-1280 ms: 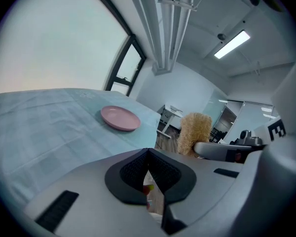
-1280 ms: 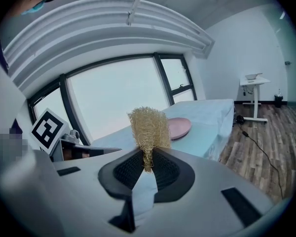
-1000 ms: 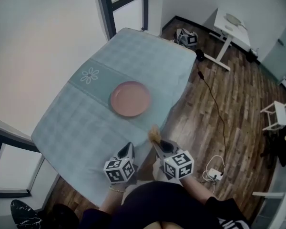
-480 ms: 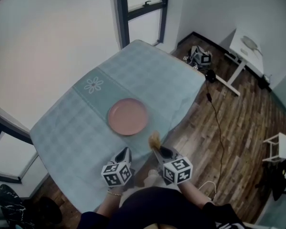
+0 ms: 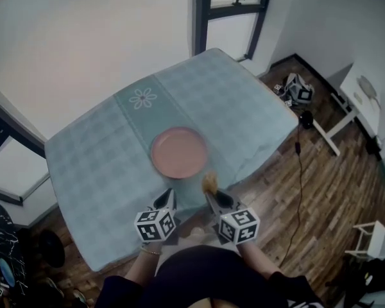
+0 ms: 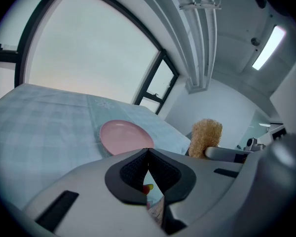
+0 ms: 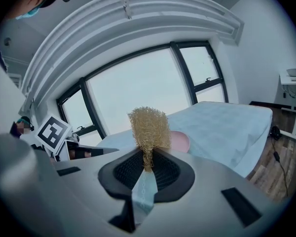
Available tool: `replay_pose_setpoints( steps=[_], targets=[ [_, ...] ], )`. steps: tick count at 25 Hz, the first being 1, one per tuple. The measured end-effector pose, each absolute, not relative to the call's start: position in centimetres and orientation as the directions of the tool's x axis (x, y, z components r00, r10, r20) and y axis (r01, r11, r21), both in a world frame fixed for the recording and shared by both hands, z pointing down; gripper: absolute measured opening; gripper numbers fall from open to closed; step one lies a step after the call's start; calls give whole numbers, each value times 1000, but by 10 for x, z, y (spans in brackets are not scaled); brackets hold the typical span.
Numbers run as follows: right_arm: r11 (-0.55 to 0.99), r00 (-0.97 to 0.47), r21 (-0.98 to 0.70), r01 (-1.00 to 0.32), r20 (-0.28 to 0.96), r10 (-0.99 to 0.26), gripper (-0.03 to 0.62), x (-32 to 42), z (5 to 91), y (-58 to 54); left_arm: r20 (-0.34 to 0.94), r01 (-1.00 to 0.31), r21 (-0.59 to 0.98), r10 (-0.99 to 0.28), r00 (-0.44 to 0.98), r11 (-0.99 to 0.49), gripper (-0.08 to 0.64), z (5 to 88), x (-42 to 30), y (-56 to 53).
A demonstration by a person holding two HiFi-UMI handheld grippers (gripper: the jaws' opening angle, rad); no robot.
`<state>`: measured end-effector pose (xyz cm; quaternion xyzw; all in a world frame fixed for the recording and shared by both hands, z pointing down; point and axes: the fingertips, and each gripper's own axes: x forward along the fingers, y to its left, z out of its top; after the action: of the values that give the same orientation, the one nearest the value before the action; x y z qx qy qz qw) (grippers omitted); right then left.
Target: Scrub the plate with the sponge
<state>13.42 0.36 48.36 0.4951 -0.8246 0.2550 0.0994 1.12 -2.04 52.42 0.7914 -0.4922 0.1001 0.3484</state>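
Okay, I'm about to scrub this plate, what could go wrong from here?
The right tongs pinch only the lower end of the sponge, so it may fold or pull out under pressure. The plate lies loose on the tablecloth, with the left tongs shut and off it, so scrubbing may push it or bunch the cloth.

The head camera looks steeply down from high over the table [image 5: 90, 165], with the plate [image 5: 178, 153] toward twelve o'clock. Each gripper camera rides low behind its jaws, near the table's edge, and both show that plate.
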Motion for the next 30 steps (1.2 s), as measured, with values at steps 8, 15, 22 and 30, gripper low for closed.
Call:
replay_pose_setpoints(
  steps=[8, 15, 22, 30],
  targets=[
    [427, -555, -367, -827, 406, -726, 43, 131, 489, -21, 518, -877, 452, -752, 408, -164, 5, 527, -2, -23],
    [440, -577, -381, -813, 423, -699, 43, 121, 501, -33, 545, -889, 443, -751, 372, -119, 5, 534, -19, -24],
    [443, -564, -354, -824, 436, -701, 43, 119, 505, -63, 546, -887, 452, -756, 362, -98, 5, 546, -31, -56],
    [447, -551, -323, -834, 465, -693, 43, 117, 510, -107, 556, -877, 470, -739, 380, -97, 5, 559, -31, -99]
  ],
)
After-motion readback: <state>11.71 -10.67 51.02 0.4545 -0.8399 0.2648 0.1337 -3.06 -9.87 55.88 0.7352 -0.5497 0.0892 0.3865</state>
